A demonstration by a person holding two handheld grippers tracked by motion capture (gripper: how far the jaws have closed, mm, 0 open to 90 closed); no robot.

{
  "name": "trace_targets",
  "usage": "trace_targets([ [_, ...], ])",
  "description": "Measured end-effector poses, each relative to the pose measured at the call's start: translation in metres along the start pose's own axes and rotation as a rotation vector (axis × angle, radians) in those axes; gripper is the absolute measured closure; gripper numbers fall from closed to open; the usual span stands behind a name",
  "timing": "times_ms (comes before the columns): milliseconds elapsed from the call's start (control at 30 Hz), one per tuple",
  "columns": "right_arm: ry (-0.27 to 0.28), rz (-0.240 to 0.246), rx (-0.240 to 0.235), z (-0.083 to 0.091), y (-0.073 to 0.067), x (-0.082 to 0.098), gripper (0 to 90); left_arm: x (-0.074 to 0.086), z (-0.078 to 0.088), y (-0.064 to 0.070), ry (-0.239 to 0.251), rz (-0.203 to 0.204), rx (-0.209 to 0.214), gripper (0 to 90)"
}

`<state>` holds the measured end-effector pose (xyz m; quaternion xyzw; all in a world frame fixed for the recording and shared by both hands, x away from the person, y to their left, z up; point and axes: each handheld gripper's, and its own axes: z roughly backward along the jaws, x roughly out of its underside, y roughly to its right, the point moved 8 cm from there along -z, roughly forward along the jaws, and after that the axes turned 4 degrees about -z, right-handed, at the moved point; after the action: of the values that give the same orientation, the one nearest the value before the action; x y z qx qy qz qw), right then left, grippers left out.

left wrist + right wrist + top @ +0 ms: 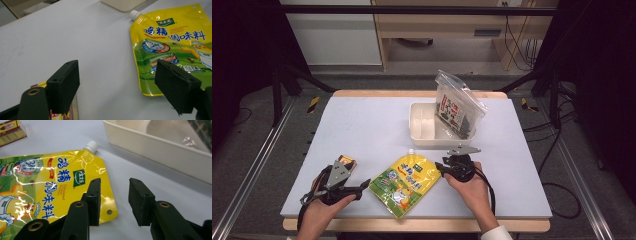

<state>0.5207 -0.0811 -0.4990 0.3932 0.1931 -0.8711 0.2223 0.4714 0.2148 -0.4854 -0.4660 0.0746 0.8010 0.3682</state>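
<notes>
Right gripper point(113, 200) down at the top corner of the yellow seasoning pouch point(404, 183), jaws part-way apart, straddling the edge (nothing pinched yet). Pouch flat on the table point(362, 130), between both hands, just short of the white tray point(424, 131). Left gripper point(117, 87) wide, empty, waiting near the small box point(347, 161). Seaweed bag point(457, 107) already propped in the tray; pouch not yet lifted.

Even overhead light on the white table point(362, 130); surroundings at 3 and 9 o'clock dark. Glare streaks the yellow pouch point(37, 185). Nearby black jaws slightly soft.
</notes>
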Motion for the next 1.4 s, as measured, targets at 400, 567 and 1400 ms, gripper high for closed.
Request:
trace_targets([
  [400,-0.071,-0.030,-0.025,-0.008,-0.007,0.019,52.0,-0.002,0.005,0.002,0.008,-0.012,-0.002,20.2],
  [567,-0.093,-0.039,-0.028,-0.006,-0.007,0.026,48.5,-0.002,0.007,0.002,0.007,-0.016,-0.006,20.2],
  [1400,-0.086,-0.101,-0.079,-0.008,-0.013,0.024,48.6,-0.002,0.005,0.000,0.009,-0.013,-0.015,20.1],
])
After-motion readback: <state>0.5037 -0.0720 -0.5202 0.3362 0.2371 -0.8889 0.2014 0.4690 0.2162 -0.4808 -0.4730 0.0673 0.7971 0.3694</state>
